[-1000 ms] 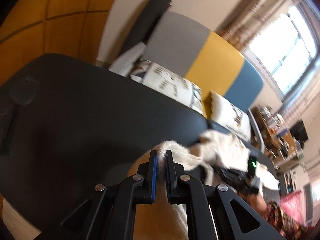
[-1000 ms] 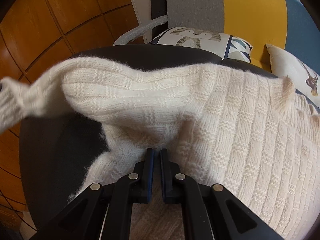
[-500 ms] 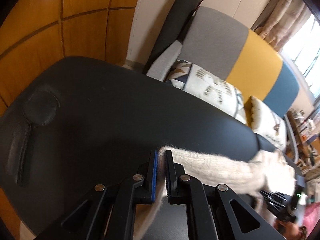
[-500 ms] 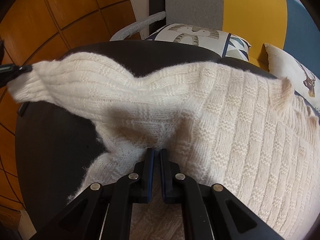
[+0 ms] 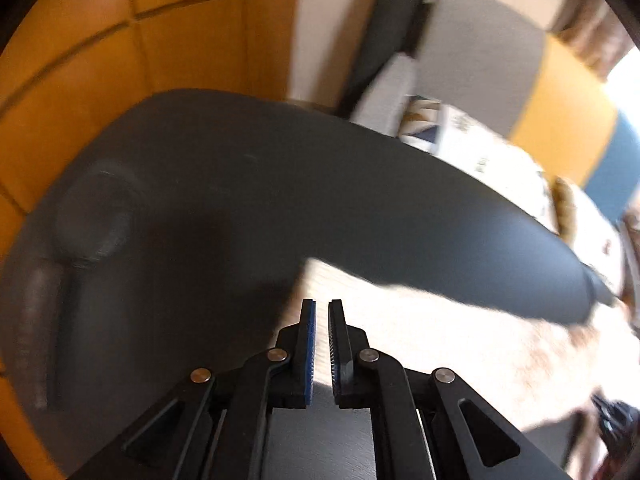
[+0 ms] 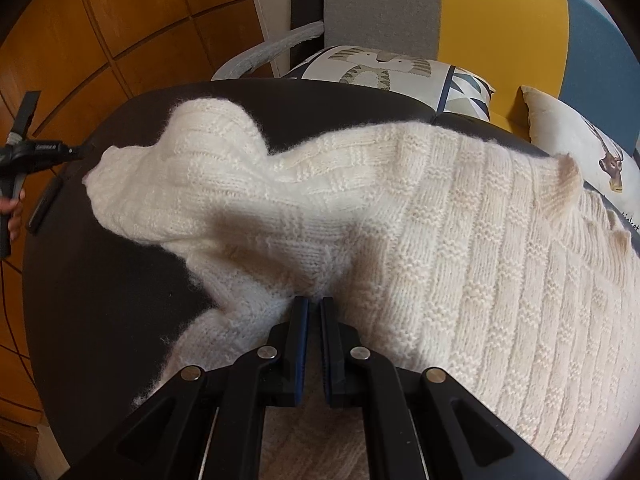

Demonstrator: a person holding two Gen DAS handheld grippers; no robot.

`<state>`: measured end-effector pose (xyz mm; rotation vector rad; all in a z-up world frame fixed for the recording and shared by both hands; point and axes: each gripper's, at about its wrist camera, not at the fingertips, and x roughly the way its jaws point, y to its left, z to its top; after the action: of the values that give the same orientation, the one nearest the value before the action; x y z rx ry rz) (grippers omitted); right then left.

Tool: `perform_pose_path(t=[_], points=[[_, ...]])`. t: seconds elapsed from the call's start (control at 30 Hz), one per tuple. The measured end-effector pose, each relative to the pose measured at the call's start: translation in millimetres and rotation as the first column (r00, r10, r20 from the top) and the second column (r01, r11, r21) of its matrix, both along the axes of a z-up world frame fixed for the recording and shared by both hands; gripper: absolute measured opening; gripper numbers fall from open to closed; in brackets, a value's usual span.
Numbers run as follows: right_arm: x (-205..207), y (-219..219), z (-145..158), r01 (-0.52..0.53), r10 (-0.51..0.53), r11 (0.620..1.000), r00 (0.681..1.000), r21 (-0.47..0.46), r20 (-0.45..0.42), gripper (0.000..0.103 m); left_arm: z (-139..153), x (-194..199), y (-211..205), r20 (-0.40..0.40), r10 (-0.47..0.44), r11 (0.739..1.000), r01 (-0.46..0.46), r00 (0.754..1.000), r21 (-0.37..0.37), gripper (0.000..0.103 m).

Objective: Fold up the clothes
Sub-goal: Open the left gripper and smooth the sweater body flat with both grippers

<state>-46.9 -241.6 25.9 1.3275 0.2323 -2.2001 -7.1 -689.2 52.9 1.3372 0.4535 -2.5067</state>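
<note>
Sleeve (image 6: 172, 184) of the cream knitted sweater (image 6: 460, 248) is now laid out flat to the left on the black table (image 6: 100, 300). It was held up a second ago. The left gripper (image 5: 322, 322) is shut beside it, holding nothing. The right gripper (image 6: 314, 312) is kept pinched on the sweater's body, so folding can start.

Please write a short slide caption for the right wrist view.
Right gripper pinches a cream knit sweater spread on a dark table.

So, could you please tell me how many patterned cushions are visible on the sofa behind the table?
2. The cat-print cushion lies at the sofa's grey end, just past the table's far edge; the deer-print cushion sits to its right, by the blue section. Others may be hidden beyond the frame.
</note>
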Motion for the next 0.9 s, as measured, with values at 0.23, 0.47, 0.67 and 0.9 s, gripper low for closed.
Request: perform_pose_path(t=[0.23,0.47,0.67,0.9], points=[[1,-1,0,0.022,-0.022,1.000,1.000,-0.012,-0.001,0.003,-23,-18,51,0.095,-0.136,0.985,0.145,0.986,-0.095,0.008],[-3,0,1,0.025,-0.024,1.000,1.000,-0.017,0.015,0.003,-40,-22,47,0.171,-0.031,0.976,0.067,0.985,-0.206,0.009],[-4,1,1,0.046,-0.046,0.998,0.999,-0.036,0.019,0.003,-39,3,42,0.194,-0.001,0.959,0.057,0.981,-0.279,0.024],[-7,20,15,0.081,-0.069,0.986,0.994,-0.144,0.087,0.006,-10,27,50,0.094,0.060,0.961,-0.032,0.994,-0.275,0.050]])
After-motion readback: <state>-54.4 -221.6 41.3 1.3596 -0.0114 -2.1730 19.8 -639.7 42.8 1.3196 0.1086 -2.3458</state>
